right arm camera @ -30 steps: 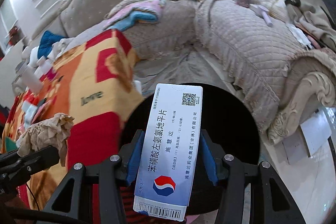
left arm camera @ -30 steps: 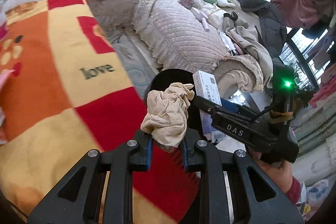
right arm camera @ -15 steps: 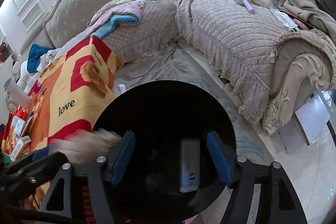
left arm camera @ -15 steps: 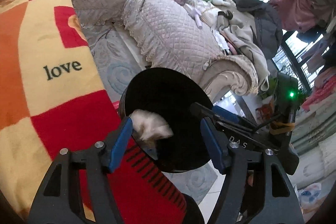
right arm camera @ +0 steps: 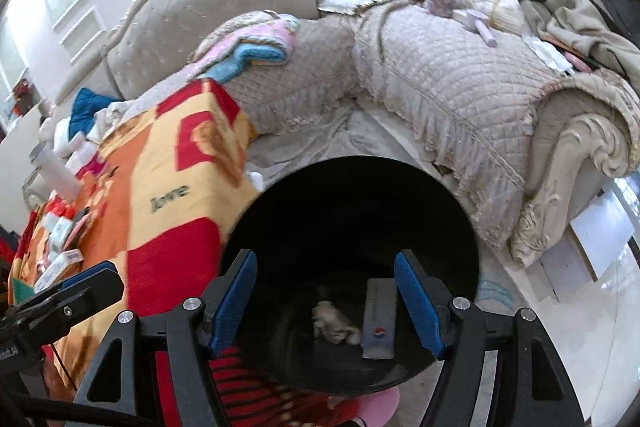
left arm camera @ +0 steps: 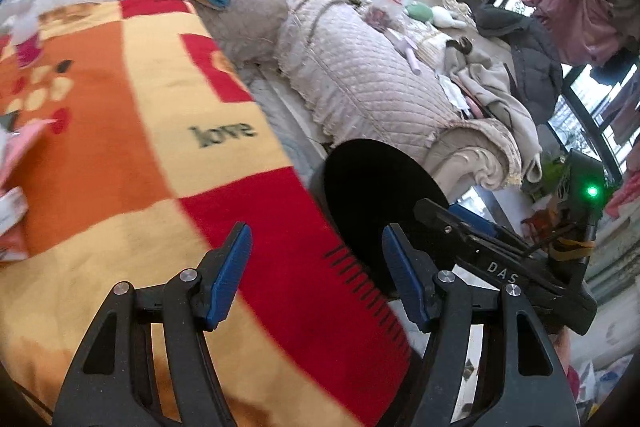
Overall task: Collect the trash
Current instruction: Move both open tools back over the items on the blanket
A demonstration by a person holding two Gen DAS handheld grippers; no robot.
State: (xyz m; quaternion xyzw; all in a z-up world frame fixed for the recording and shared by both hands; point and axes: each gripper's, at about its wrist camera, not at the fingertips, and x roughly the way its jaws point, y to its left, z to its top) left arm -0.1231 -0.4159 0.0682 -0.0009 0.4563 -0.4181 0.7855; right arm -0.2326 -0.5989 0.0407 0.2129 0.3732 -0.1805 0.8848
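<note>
Nearest me, the right gripper [right arm camera: 324, 301] stands released, its blue pads spread with nothing between them. Directly beyond and below it is the black trash bin [right arm camera: 460, 227], round-mouthed with a dark interior. At the bottom lie two items: a crumpled beige tissue [right arm camera: 334, 321] and, just beside it to the right, a flat white medicine box [right arm camera: 378, 319] with a red-and-blue logo near its lower end.

My left gripper [left arm camera: 316, 273] is likewise released and empty, over the red edge of the patchwork blanket [left arm camera: 132, 131], printed "love". The bin stands just beside that blanket. Farther off is a quilted beige sofa [right arm camera: 460, 83] strewn with clothing and small objects.
</note>
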